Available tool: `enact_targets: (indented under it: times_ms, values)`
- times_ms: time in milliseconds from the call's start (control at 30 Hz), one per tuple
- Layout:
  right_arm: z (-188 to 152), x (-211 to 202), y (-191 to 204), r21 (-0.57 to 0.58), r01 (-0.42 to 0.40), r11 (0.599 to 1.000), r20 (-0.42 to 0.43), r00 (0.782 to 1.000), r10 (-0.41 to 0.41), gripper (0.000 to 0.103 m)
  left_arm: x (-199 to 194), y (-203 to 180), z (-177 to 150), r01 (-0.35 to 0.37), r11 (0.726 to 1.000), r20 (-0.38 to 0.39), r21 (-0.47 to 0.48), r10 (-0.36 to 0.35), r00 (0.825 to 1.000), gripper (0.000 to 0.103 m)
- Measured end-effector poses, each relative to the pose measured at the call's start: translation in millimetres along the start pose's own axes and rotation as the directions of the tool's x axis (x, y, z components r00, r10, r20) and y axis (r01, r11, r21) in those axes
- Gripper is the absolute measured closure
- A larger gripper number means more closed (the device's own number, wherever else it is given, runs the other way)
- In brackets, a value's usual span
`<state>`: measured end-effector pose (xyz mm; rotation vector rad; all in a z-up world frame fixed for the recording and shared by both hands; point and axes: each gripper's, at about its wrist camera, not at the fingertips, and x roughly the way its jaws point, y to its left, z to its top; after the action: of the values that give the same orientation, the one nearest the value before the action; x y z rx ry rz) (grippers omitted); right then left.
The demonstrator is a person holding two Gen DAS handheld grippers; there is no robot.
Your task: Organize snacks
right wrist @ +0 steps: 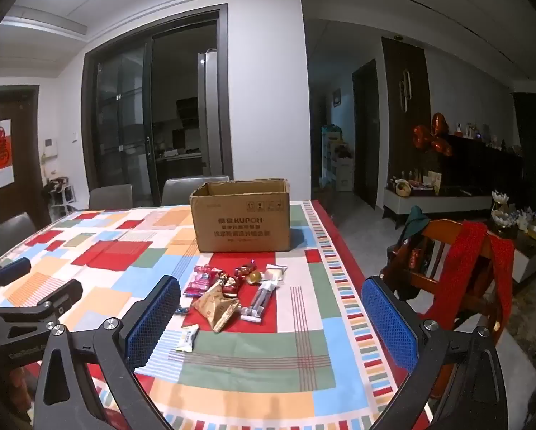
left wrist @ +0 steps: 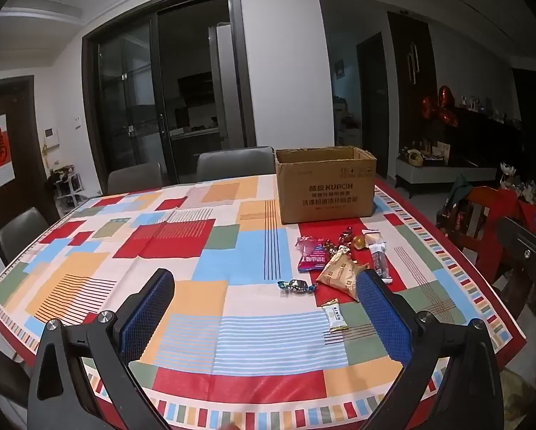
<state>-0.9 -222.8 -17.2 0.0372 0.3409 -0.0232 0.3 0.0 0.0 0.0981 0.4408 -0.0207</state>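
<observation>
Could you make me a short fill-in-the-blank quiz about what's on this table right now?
1. The cardboard box stands with its top ____.
2. The snack pile lies on the ____ in front of the box, not inside it.
3. The left gripper and the right gripper are both ____ and hold nothing.
4. The small white bar lies ____ from the box than the gold triangular packet.

Missing words: open; tablecloth; open; farther

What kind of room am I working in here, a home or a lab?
Most likely a home dining room: a table with a colourful patchwork tablecloth and dining chairs, sliding glass doors onto what looks like a kitchen, and a sideboard with ornaments.
</observation>
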Motion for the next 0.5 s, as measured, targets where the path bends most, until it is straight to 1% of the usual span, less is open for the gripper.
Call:
enact_targets:
  times_ms: [367,500]
  values:
    - [0.9,0.2,-3.2,0.004,-0.002,1.000,0.000,1.000,0.002,0.001,-0.1,0.3,-1.4,0.010,1.000,0.006,0.000,-0.010,1.000,0.000]
    - [-2.7,2.3,-1.7,0.006,0.001,1.000,-0.001,1.000,-0.001,0.001,-5.1,-3.9,4.3,0.009,1.000,0.009,0.000,-0.009,1.000,0.000]
